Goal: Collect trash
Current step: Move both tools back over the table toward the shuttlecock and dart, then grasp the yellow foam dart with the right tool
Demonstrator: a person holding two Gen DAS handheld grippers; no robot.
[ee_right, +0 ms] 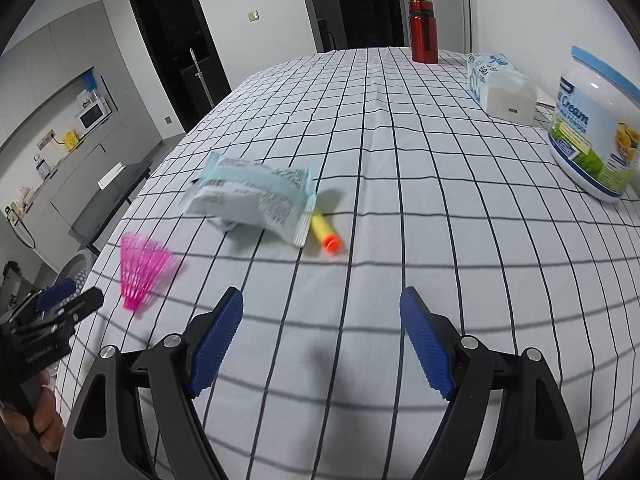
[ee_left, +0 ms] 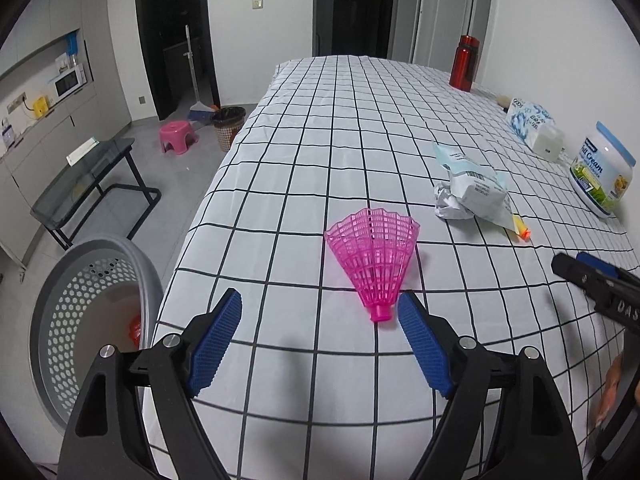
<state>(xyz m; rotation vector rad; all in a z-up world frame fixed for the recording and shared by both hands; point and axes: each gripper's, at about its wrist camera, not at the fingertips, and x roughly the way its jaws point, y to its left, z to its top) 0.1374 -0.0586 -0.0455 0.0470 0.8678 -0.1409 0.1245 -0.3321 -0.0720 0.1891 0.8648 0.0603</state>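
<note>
**Two open claws over the checked table**

A white cloth with a black grid covers the table [ee_left: 340, 128], which stands in a grey-floored room with dark doorways behind it. On the floor to my left sits a grey perforated basket [ee_left: 80, 304] with something orange-red lying at its bottom.

My left claw [ee_left: 320, 312] hangs over the near edge of the table, its blue pads spread wide with nothing between them. The pink plastic shuttlecock [ee_left: 374, 260] lies on its side just ahead, its narrow end close to my right-hand pad, though not gripped.

My right claw [ee_right: 322, 312] is also spread wide and empty above bare cloth. Ahead of it lies a crumpled pale-blue wrapper [ee_right: 256, 196], and touching the wrapper's right end is a yellow foam dart with an orange tip [ee_right: 325, 232]. From this view the shuttlecock lies off to the left, blurred, near my other claw.

Along the right edge of the table stand a cream powder jar [ee_right: 596, 120], a tissue pack [ee_right: 500, 84] and a red bottle [ee_right: 423, 32].
</note>
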